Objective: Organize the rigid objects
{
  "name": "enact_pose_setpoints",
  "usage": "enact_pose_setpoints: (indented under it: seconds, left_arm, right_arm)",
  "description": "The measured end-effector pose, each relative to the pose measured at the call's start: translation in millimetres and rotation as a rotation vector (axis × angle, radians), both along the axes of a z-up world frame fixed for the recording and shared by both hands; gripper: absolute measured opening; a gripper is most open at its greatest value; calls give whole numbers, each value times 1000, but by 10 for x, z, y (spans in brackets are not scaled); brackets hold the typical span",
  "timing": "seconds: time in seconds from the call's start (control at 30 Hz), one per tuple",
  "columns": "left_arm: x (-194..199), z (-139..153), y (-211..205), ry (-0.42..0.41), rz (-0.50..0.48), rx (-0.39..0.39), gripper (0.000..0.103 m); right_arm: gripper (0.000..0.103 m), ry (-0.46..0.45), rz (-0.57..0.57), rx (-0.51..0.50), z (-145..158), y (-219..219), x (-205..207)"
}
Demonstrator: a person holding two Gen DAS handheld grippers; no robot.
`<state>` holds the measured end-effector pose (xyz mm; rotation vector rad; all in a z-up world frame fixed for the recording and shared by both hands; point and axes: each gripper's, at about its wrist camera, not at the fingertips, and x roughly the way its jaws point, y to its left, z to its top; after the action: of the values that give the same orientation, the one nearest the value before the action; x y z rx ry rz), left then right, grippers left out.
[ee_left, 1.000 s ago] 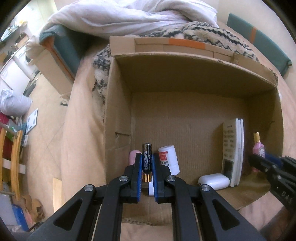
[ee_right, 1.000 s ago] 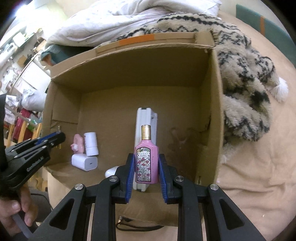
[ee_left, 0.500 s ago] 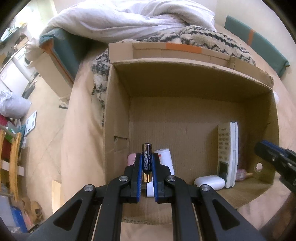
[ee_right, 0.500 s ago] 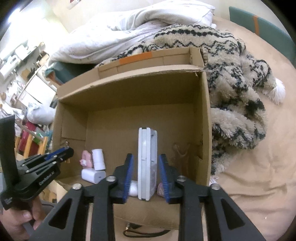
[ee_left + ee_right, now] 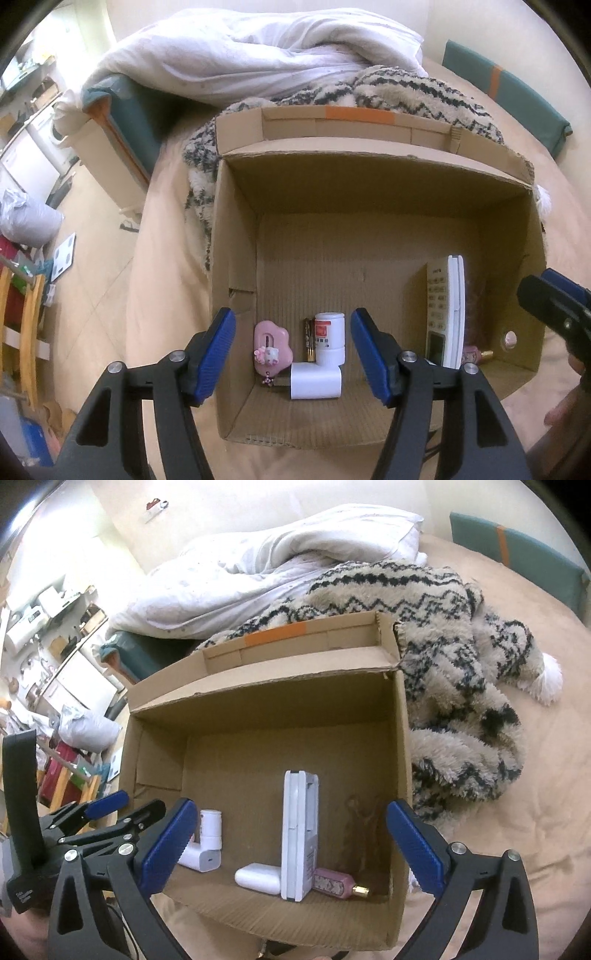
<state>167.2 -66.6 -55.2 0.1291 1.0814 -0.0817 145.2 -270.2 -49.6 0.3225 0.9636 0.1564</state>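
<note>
Both tools, left [image 5: 291,354] and right [image 5: 291,845], are opening, holding nothing.

Bed [image 5: 517,867]: cardboard box [image 5: 266,709], fuzzy blanket [image 5: 461,701], duvet [image 5: 277,561].

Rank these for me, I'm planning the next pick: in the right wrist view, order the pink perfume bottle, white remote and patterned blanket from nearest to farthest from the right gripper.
1. pink perfume bottle, lying at box front.
2. white remote, standing left of it.
3. patterned blanket, outside, beyond the box.

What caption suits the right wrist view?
Open right claw above a cardboard box holding a remote control and toppled perfume bottle.
</note>
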Motion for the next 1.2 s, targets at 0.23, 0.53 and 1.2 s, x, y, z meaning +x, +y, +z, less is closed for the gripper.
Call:
enact_pose_setpoints:
  seconds: [0.23,0.53,1.2]
  left_arm:
    - [2,0,4,-4,2,8,62]
    - [-103,128,67,-30,1,2,62]
    - [-646,239,585,59,101,-36,62]
  right_arm:
    - [103,-17,5,-4,28,6,-9]
    - [103,-42,-10,-19,134,9,-84]
    - [103,60,-65,89,122,-205,-642]
